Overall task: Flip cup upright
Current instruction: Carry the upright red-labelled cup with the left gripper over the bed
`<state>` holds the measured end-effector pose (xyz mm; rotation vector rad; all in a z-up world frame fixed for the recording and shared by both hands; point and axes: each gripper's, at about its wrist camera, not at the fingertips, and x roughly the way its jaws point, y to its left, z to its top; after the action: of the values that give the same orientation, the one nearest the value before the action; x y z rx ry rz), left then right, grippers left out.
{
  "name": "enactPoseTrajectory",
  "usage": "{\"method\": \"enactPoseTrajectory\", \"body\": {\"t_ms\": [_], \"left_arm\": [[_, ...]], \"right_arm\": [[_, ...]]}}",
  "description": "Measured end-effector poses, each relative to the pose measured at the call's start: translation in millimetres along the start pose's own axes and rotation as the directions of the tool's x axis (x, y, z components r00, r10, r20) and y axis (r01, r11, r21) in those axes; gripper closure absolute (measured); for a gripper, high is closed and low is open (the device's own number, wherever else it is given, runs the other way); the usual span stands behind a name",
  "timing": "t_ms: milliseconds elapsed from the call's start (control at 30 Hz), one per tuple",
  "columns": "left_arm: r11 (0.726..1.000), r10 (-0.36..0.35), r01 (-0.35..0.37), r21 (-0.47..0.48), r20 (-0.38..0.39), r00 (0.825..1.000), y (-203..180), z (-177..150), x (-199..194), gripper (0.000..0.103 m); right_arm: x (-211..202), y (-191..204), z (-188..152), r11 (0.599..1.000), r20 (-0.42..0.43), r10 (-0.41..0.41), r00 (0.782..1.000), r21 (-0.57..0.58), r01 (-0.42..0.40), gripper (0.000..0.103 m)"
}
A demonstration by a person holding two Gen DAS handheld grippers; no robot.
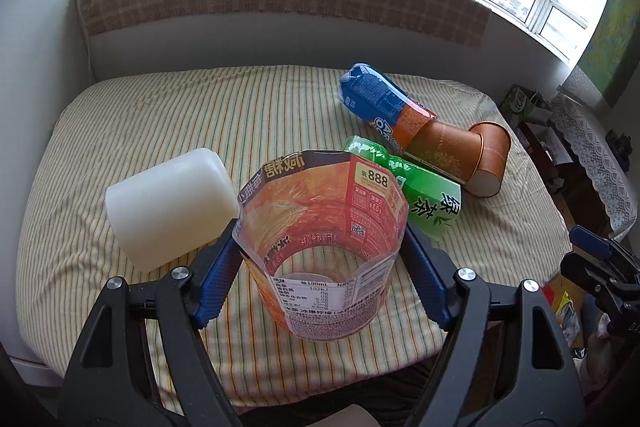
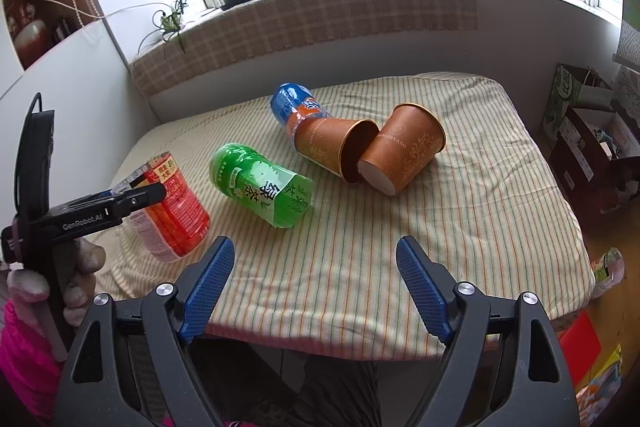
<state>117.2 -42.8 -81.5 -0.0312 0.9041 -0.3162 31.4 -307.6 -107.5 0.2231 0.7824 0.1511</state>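
Note:
My left gripper (image 1: pixel 322 259) is shut on a red-orange cut-bottle cup (image 1: pixel 324 247), its open end toward the camera, tilted just above the striped bed near the front edge. In the right wrist view the same red cup (image 2: pixel 176 215) is held by the left gripper (image 2: pixel 136 197) at the left. My right gripper (image 2: pixel 316 287) is open and empty above the bed's front edge. A green cup (image 2: pixel 260 187) lies on its side beside the red one; it also shows in the left wrist view (image 1: pixel 416 191).
A white translucent cup (image 1: pixel 172 207) lies left of the red cup. A blue-orange cup (image 2: pixel 296 107) and two brown paper cups (image 2: pixel 404 151) lie on their sides farther back. The striped bed (image 2: pixel 460 227) ends in a wall and window sill behind; boxes stand at the right.

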Motion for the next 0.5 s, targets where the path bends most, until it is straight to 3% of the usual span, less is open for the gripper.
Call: {"method": "enactPoseTrajectory", "body": {"t_ms": [500], "left_arm": [[0.999, 0.0, -0.003, 0.042, 0.076, 0.997, -8, -13, 9, 0.024]], "right_arm": [[-13, -1, -7, 0.999, 0.034, -0.054, 0.998, 0.003, 0.053, 0.02]]}}
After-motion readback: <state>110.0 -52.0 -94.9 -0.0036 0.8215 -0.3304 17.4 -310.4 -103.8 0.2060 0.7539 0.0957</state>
